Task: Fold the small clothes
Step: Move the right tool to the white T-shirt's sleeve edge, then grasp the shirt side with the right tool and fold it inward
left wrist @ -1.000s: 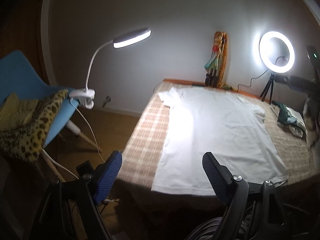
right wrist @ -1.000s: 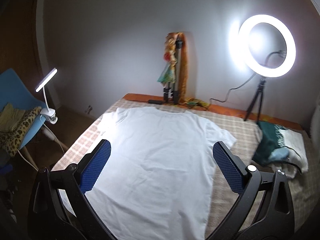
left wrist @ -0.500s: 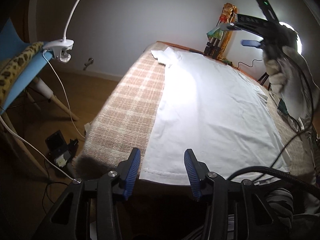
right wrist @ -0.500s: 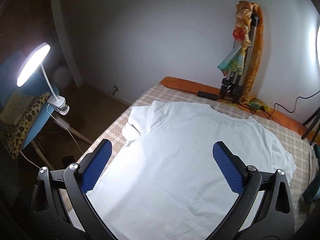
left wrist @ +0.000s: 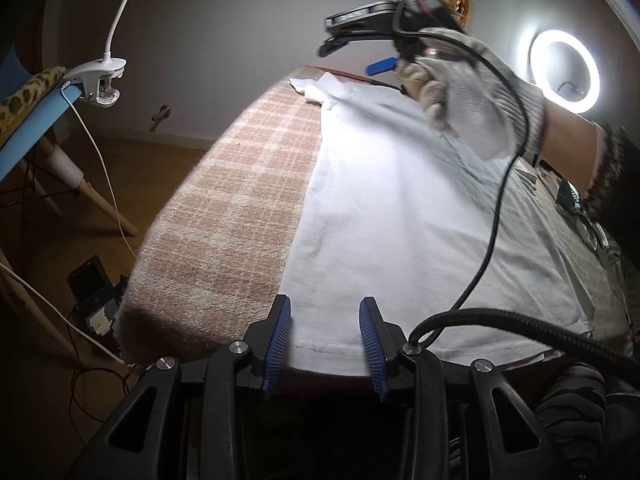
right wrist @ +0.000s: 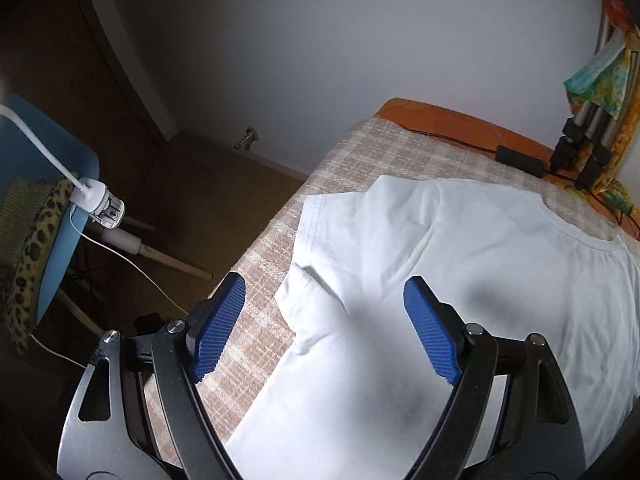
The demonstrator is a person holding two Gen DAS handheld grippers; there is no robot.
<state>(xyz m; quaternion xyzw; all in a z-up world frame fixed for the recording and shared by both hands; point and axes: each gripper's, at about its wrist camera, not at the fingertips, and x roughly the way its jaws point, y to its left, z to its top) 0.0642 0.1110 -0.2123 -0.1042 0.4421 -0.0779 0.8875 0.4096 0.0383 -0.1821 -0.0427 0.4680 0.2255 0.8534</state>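
Along bed [left wrist: 224,208]: T-shirt [left wrist: 400,220], collar far.

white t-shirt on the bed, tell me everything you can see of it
The white t-shirt is plain and looks like thin cotton. It lies spread flat on a checked blanket, collar toward the wall, stitched hem at the near edge. Its sleeve is creased and partly folded over. Nothing grips it yet; the left gripper is closing around the hem corner.
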